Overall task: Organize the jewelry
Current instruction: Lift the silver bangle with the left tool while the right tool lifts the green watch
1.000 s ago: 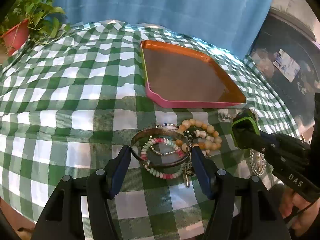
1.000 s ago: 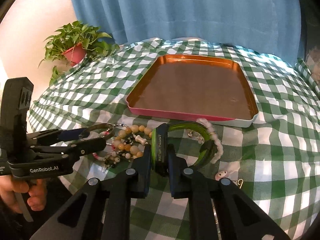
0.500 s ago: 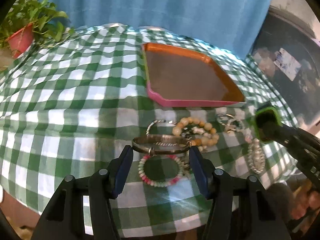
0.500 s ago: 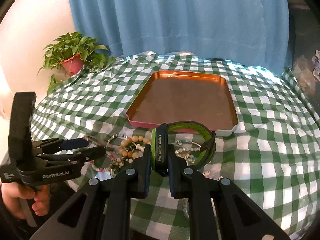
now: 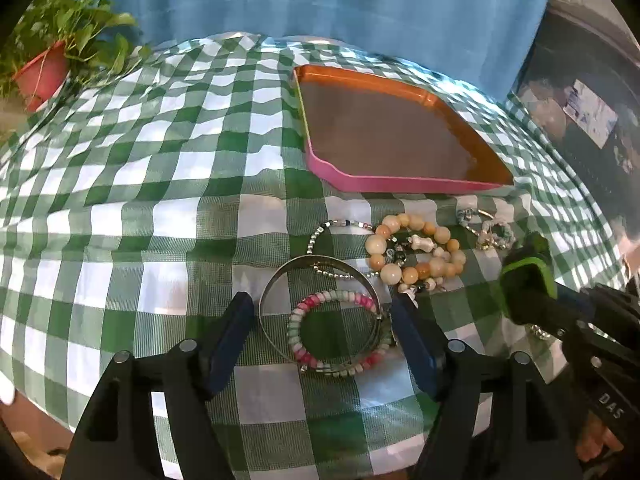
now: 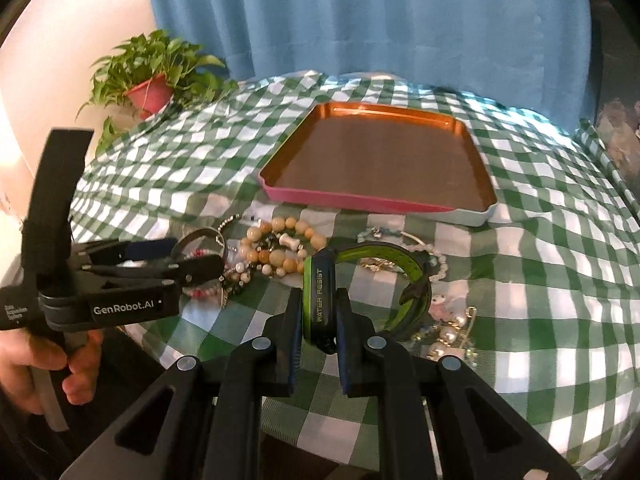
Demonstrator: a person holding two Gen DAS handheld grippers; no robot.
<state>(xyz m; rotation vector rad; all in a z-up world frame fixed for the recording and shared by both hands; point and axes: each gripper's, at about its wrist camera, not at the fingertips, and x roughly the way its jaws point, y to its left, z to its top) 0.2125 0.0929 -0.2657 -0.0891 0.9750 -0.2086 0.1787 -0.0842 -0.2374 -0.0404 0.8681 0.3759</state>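
My left gripper (image 5: 320, 320) hovers low over the checked cloth with its jaws opening. A silver bangle (image 5: 276, 292) lies flat between its pads, with a small gap on each side. Inside the bangle rests a pink and white bead bracelet (image 5: 332, 300). A bracelet of large beige beads (image 5: 416, 256) lies just beyond. My right gripper (image 6: 320, 300) is shut on a green and black watch (image 6: 320, 280), whose strap curls above the cloth. The watch (image 5: 524, 280) also shows at the right of the left wrist view. An orange tray with a pink rim (image 6: 360, 200) sits behind the jewelry.
A potted plant (image 6: 148, 92) stands at the far left of the table before a blue curtain (image 6: 360, 20). Small pearl and chain pieces (image 6: 448, 332) lie right of the watch. A hand (image 6: 76, 380) grips the left tool beyond the table's near edge.
Half a second ago the left gripper held the silver bangle tilted up off the cloth; now the bangle lies flat and the jaws stand wider. The right gripper keeps the watch.
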